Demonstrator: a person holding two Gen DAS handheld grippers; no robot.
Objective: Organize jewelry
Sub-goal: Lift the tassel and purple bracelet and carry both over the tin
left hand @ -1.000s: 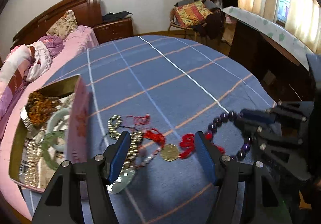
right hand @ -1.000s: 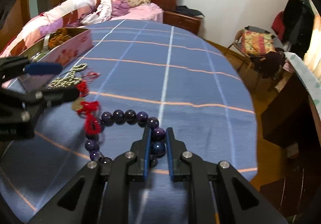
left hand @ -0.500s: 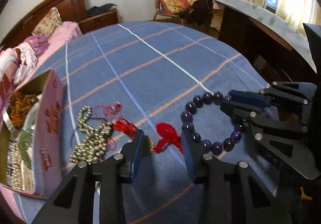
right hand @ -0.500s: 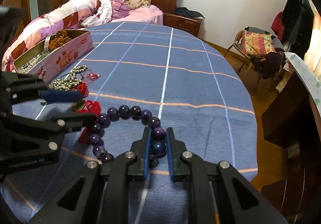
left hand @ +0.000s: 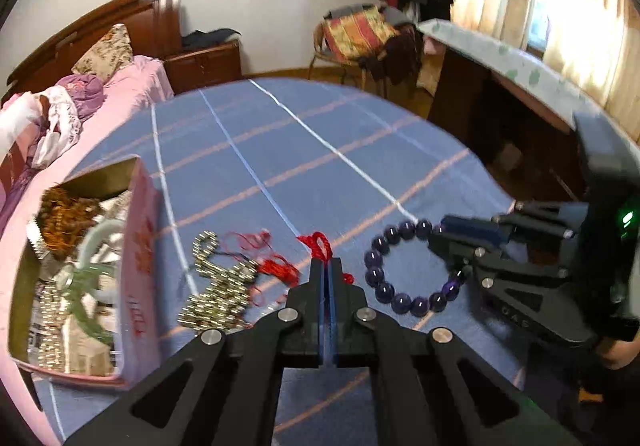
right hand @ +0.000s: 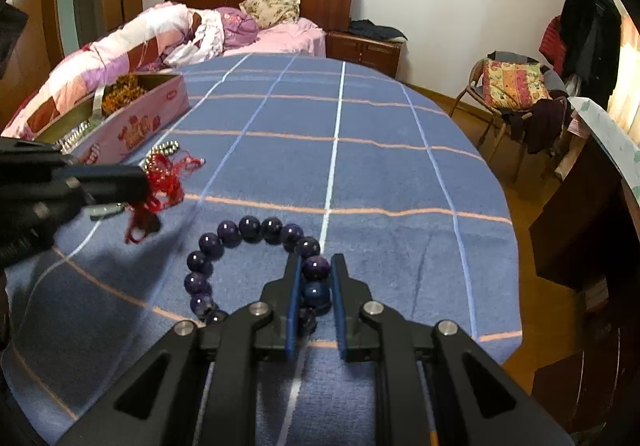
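Observation:
My left gripper [left hand: 327,266] is shut on a red knotted cord [left hand: 320,244], whose loop sticks out past the tips. In the right wrist view the left gripper [right hand: 132,186] holds the red cord [right hand: 154,202] slightly above the blue checked cloth, with strands hanging down. A purple bead bracelet [right hand: 240,228] lies in a ring on the cloth. My right gripper [right hand: 316,274] is shut on the bracelet's near beads. The left wrist view shows the bracelet [left hand: 380,266] with the right gripper [left hand: 452,246] at its right side.
A pink box [left hand: 138,266] with bangles and chains stands at the left; it also shows far left in the right wrist view [right hand: 132,130]. A gold bead chain [left hand: 216,286] with more red cord lies beside it. The blue cloth [right hand: 360,174] ends at a rounded edge on the right.
The left gripper's jaws went from wide open to shut, closing on the red cord, which now hangs lifted off the cloth. The right gripper kept still on the bracelet.

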